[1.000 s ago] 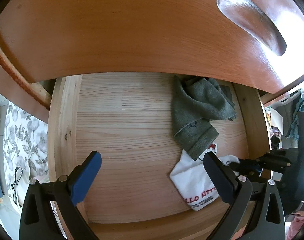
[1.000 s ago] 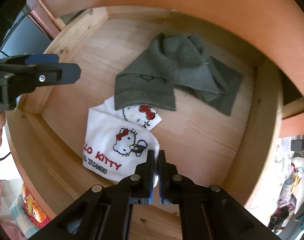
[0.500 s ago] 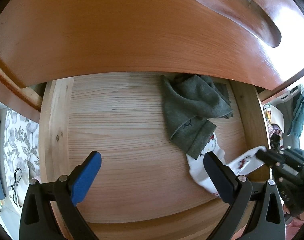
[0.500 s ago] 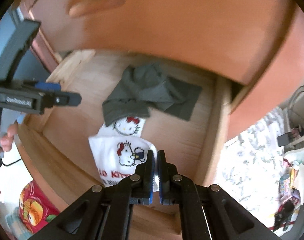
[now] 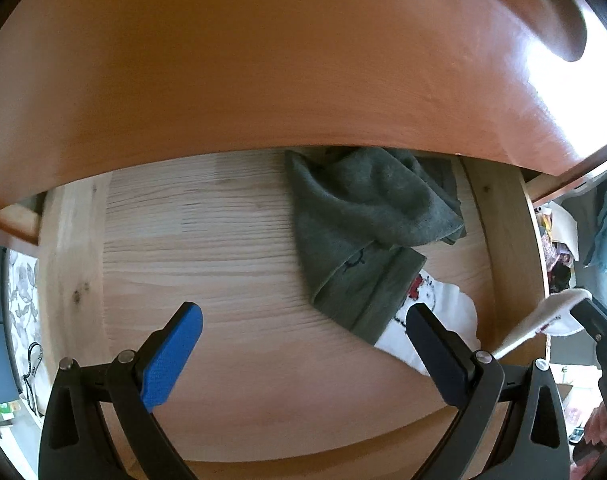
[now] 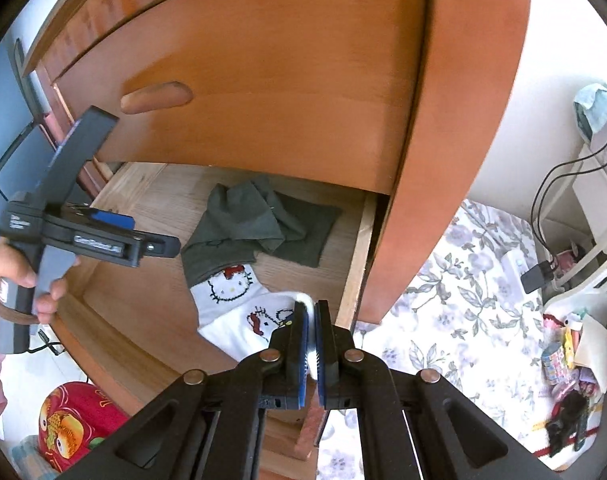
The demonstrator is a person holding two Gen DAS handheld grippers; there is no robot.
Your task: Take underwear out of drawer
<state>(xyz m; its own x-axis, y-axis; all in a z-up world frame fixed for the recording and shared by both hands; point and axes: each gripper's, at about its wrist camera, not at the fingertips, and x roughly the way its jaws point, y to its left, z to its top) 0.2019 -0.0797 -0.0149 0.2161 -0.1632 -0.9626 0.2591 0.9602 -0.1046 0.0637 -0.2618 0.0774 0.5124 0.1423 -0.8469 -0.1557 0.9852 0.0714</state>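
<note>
Underwear (image 6: 239, 316), white with a cartoon cat print, is pinched at one edge between the closed pads of the right gripper (image 6: 310, 344), the cloth folded over the fingertips. From that held edge the garment stretches down and to the left into the open drawer (image 6: 355, 264), its long axis slanting from the gripper toward the drawer floor. The low end, bearing a cat face with a red bow, lies under the near edge of a grey-green garment (image 6: 255, 224) that sits crumpled toward the back of the drawer. In the left wrist view the underwear (image 5: 451, 312) runs as a taut white band from beneath the grey-green garment (image 5: 367, 232) up over the right-hand drawer wall (image 5: 507, 248) to the right gripper (image 5: 579, 310) at the frame's edge. The left gripper (image 5: 303, 328) hangs above the bare pale floor of the drawer with its jaws spread wide and nothing between them; its blue pads (image 5: 171, 360) touch no cloth. In the right wrist view a hand (image 6: 11, 272) grips the left gripper (image 6: 159, 246) over the drawer's left side. An orange-brown closed drawer front (image 6: 263, 92) with a recessed handle (image 6: 155, 98) overhangs the open one. A floral-patterned surface (image 6: 463, 288) lies to the right of the cabinet.
</note>
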